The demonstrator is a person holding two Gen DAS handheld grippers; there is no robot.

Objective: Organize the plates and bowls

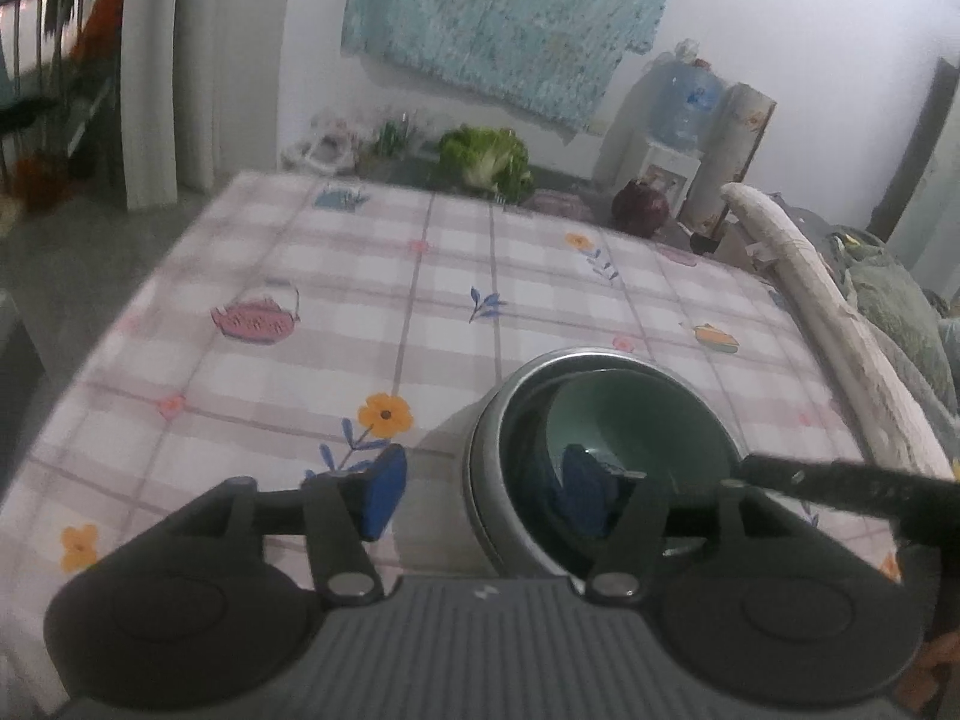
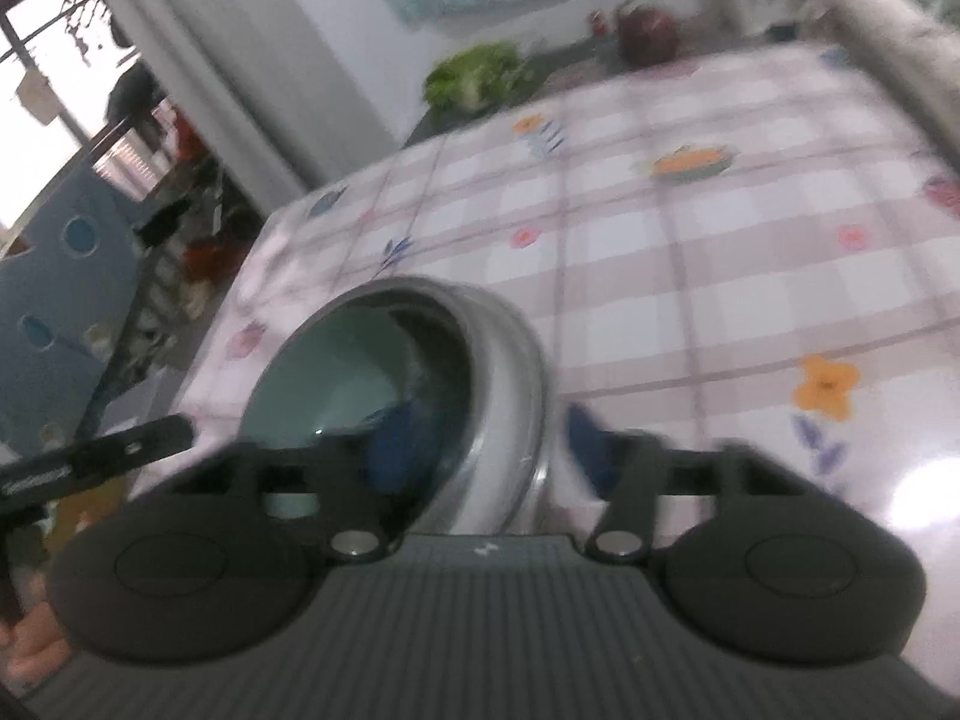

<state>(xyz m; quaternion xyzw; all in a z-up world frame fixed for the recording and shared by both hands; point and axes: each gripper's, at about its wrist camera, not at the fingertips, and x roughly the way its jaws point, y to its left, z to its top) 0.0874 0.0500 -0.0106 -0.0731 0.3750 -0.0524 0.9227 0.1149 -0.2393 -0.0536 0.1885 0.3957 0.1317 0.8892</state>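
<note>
A steel bowl stands on the checked tablecloth, and a pale green bowl is nested inside it. My left gripper is open astride the steel bowl's left wall, one blue pad outside and one inside, neither pressing on it. In the right wrist view my right gripper is open astride the right wall of the steel bowl, its left pad inside near the green bowl. Each gripper's far finger shows as a black bar in the other's view.
Beyond the table's far edge lie a green cabbage, a dark red round object and a water dispenser. A padded pale armrest runs along the table's right side. Curtains and a window are at the left.
</note>
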